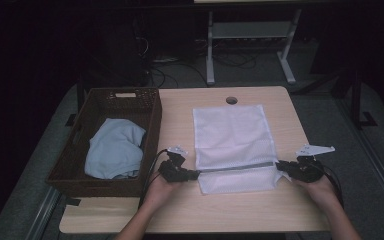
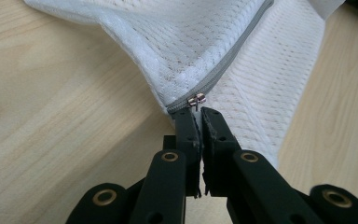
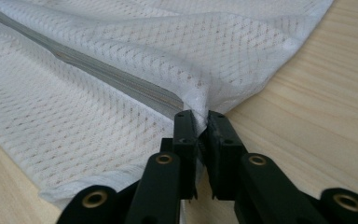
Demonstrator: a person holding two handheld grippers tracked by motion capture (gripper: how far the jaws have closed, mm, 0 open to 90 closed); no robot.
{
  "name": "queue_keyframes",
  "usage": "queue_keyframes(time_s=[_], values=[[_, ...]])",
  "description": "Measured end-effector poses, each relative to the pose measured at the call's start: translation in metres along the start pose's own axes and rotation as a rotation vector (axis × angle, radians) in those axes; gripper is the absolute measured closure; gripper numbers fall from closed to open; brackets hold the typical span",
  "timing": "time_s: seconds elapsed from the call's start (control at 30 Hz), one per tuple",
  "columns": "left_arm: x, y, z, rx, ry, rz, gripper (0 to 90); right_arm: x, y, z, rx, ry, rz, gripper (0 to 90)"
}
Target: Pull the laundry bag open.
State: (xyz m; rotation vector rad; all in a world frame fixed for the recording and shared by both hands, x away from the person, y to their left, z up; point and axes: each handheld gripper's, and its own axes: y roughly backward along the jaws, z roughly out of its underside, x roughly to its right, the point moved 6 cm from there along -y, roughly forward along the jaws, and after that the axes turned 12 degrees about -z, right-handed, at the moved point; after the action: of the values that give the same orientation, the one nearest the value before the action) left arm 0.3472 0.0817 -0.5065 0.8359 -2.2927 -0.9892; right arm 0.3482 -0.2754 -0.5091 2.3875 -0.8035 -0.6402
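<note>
A white mesh laundry bag lies flat near the middle of the light wooden table, its grey zipper running across it close to the edge nearest the person. The left gripper meets the bag at the zipper's left end. In the left gripper view its black fingers are pressed together on the small metal zipper pull, with the mesh lifted slightly off the table around that corner. The right gripper holds the opposite end of the zipper line. In the right gripper view its fingers are clamped on a bunched fold of the bag's edge, right where the zipper tape ends, and the fabric stretches away from them in a taut sheet. The person's hands come in from the bottom of the high view, one behind each gripper. To the left of the bag, well apart from it, a dark woven basket sits on the table's left edge with a pale blue cloth crumpled inside it
</note>
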Motion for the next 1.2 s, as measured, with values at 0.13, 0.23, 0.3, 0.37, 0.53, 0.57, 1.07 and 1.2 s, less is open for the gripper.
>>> queue_keyframes(time_s=[0.13, 0.23, 0.3, 0.37, 0.53, 0.57, 1.07, 1.2], values=[[-0.001, 0.0, 0.0, 0.007, -0.051, -0.065, 80.0, -0.001, 0.001, -0.001, 0.013, 0.002, -0.013, 69.3], [-0.001, 0.004, -0.002, 0.034, -0.061, -0.085, 72.1, -0.005, 0.002, -0.003, 0.024, 0.007, -0.035, 62.2], [0.0, 0.006, -0.004, 0.053, -0.072, -0.097, 64.4, -0.008, 0.003, -0.004, 0.03, 0.019, -0.039, 57.4], [0.001, 0.008, -0.005, 0.059, -0.081, -0.108, 56.1, -0.011, 0.004, -0.006, 0.041, 0.025, -0.047, 53.0], [0.006, 0.013, -0.008, 0.075, -0.121, -0.109, 39.6, -0.021, 0.004, -0.009, 0.048, 0.039, -0.092, 42.6], [0.006, 0.013, -0.008, 0.079, -0.129, -0.116, 36.2, -0.023, 0.004, -0.009, 0.047, 0.045, -0.097, 41.4], [0.015, 0.017, -0.012, 0.074, -0.194, -0.131, 15.7, -0.065, -0.016, -0.012, -0.009, 0.127, -0.211, 28.7], [0.016, 0.019, -0.013, 0.069, -0.191, -0.125, 14.6, -0.075, -0.021, -0.013, -0.02, 0.135, -0.237, 28.3]])
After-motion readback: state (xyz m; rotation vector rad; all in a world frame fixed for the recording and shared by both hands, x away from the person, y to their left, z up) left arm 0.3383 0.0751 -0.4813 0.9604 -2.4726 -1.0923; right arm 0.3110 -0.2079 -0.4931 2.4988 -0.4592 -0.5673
